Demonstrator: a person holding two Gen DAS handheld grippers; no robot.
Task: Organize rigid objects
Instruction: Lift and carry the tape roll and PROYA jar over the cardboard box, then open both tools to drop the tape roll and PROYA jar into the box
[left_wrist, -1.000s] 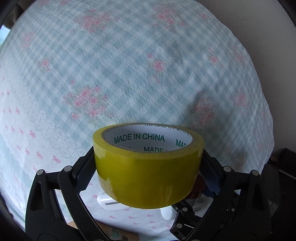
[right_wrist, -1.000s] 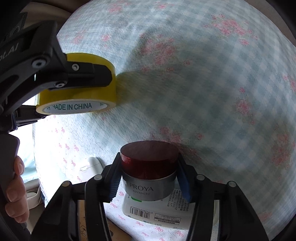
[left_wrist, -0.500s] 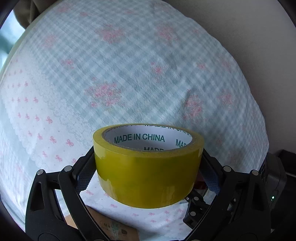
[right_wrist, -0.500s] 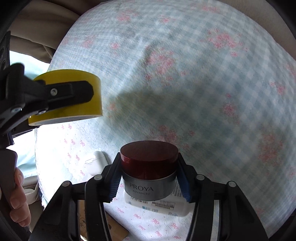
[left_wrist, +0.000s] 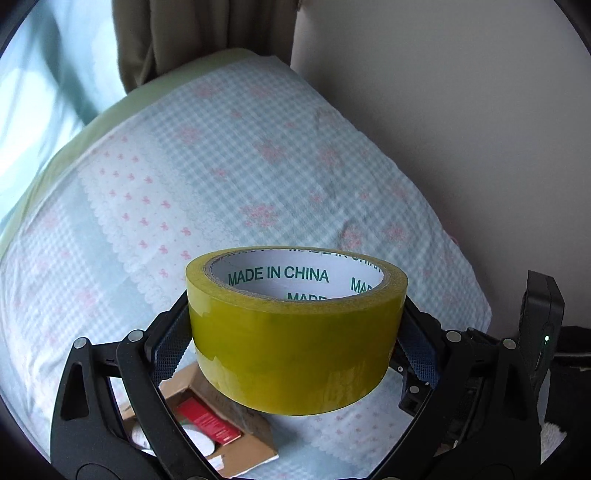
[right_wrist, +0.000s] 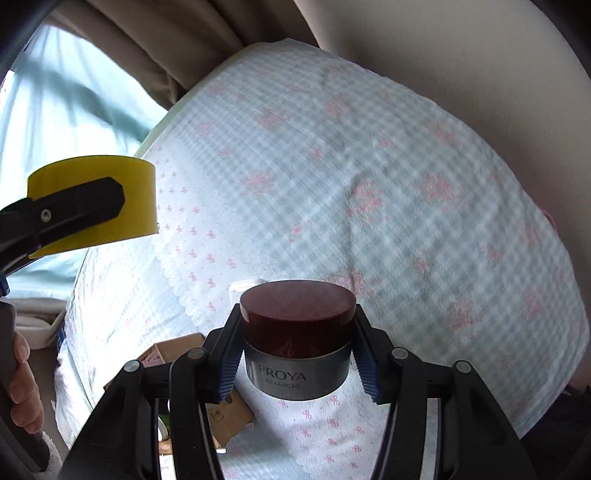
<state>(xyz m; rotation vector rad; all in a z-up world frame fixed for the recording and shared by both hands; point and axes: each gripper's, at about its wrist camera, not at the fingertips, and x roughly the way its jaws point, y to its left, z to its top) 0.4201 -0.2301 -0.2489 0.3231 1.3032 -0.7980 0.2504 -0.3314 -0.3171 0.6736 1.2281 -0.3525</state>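
While left claw (left_wrist: 295, 354) grips tape (left_wrist: 295, 332), right claw (right_wrist: 297, 362) grips jar (right_wrist: 297, 336)

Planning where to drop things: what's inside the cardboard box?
Left wrist view: the cardboard box holds a red packet and a white round item; tape roll and tool cover the rest.

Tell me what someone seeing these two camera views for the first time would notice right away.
First, the roll of yellow tape, printed MADE IN CHINA inside its core, held in the air by the left gripper above the flowered bedspread. Next, the PROYA jar with its dark red lid, clamped in the right gripper. Below the tape lies an open cardboard box with a red packet inside.
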